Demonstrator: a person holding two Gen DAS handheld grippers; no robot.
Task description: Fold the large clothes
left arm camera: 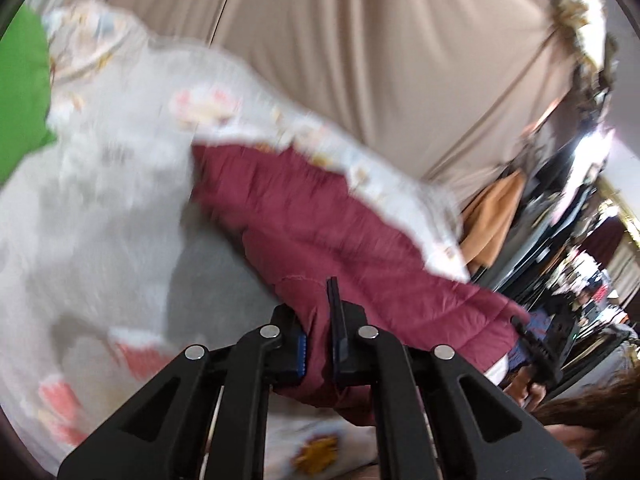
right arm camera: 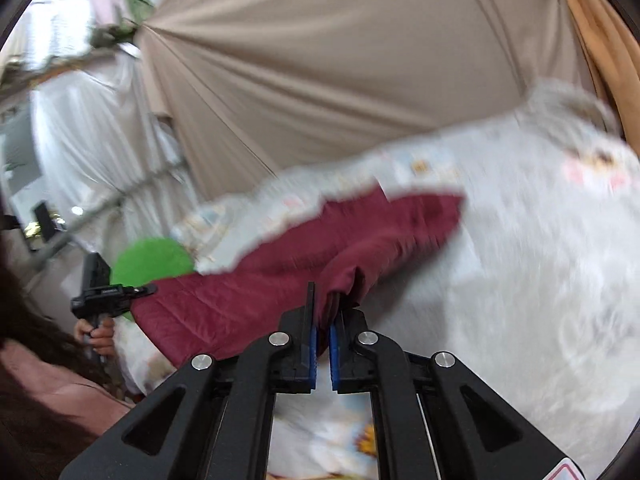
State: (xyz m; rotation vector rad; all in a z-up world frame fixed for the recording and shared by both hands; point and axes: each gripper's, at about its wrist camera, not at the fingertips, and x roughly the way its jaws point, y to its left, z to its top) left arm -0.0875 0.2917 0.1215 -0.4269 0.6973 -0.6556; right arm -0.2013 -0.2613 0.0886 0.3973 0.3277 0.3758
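The dark red quilted garment (left arm camera: 332,224) is stretched between the two grippers, held up a little above a white bedspread printed with pale flowers (left arm camera: 100,216), its far edge trailing onto that spread. The left gripper (left arm camera: 320,344) has its jaws clamped on a bunched fold of the red fabric, which bulges between the blue pads (left arm camera: 301,354). The right gripper (right arm camera: 322,340) pinches another gathered edge of the same garment (right arm camera: 280,280), jaws nearly closed with cloth wedged between them. From the right wrist view, the other gripper shows off to the left, grasped in a bare hand (right arm camera: 98,330), its tip touching the red cloth's end. A bright green cushion-like shape (right arm camera: 154,260) sits just behind it, though the blur makes it hard to say what it is. Beyond the bed hangs a beige pleated curtain (left arm camera: 380,52), with an orange-tan cloth (left arm camera: 496,220) beside it.
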